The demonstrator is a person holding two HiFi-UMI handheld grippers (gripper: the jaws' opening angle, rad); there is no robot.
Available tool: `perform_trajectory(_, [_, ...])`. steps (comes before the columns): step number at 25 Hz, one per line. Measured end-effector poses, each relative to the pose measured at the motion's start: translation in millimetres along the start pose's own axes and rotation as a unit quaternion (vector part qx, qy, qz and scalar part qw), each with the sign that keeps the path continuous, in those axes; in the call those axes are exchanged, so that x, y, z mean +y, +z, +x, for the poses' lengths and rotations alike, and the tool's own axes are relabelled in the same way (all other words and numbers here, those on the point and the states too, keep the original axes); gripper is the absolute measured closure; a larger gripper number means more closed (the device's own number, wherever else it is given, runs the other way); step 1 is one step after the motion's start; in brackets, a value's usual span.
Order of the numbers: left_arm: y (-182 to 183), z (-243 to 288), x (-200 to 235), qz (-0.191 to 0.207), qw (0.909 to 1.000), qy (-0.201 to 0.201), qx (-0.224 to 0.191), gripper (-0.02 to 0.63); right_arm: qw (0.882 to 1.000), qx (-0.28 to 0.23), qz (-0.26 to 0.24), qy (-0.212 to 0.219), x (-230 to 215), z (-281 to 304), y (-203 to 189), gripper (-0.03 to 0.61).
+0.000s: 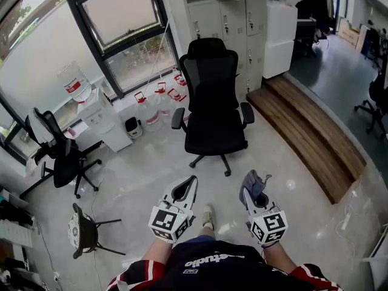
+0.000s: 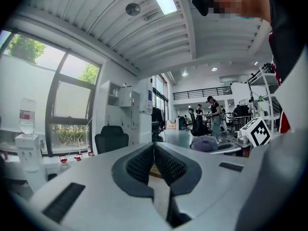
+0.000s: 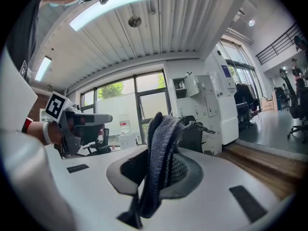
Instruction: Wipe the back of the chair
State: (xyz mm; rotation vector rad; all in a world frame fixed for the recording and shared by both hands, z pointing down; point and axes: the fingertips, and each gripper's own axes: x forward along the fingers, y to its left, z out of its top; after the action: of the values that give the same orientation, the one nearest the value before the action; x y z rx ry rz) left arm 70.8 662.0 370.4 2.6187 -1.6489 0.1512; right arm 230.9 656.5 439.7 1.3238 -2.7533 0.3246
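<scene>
A black mesh office chair (image 1: 212, 102) with armrests stands ahead of me, its seat facing me and its back toward the lockers. It shows small in the left gripper view (image 2: 111, 137) and partly behind the cloth in the right gripper view (image 3: 192, 136). My right gripper (image 1: 251, 187) is shut on a dark grey cloth (image 1: 254, 182) (image 3: 159, 162) that sticks out past its tips. My left gripper (image 1: 185, 188) is shut with nothing between its jaws (image 2: 154, 148). Both are held low in front of me, well short of the chair.
A second black chair (image 1: 57, 153) stands at the left by a water dispenser (image 1: 100, 117). Water jugs (image 1: 159, 105) line the window wall. Grey lockers (image 1: 233, 17) are behind the chair. A wooden step (image 1: 309, 132) runs along the right. A small stool (image 1: 82, 230) lies at lower left.
</scene>
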Motion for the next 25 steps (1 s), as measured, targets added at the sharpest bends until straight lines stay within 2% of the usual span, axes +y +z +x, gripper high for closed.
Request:
perform_trajectory(4, [-13.0,30.9,27.8,-0.013,0.9999,-0.003,0.0,0.588,1.0,0.015,-0.003,-0.007,-11.9,32.1,-3.9,0.511])
perform_trajectory(9, [-13.7,75.2,83.3,-0.021,0.9998,0.0,-0.009,0.588,0.999,0.028,-0.014,-0.009,-25.1,95.6,5.5,0.511])
perform_trajectory(20, [21.0,174.8,244.5,-0.039,0.9985,0.011,-0.038,0.588,0.999,0.022,-0.04,-0.005,-47.1,275.5,74.3,0.509])
perform_trajectory(25, [32.9,205.0,294.8,-0.043,0.9978,0.004,-0.05,0.588,0.999,0.017,-0.045,-0.014,-52.6,328.1,95.4,0.508])
